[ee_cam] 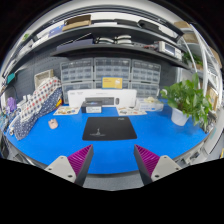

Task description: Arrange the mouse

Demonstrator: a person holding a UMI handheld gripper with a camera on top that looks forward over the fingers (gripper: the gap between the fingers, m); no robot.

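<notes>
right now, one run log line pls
gripper: open, empty | mouse: on blue table, left of black mat | not grasped

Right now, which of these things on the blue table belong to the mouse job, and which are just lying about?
Part of the job:
- white mouse, far off from the fingers
- black mouse mat, bare, ahead of the tongs
- tongs, open, holding nothing

Just lying about:
- potted plant
- white machine
- drawer cabinets
</notes>
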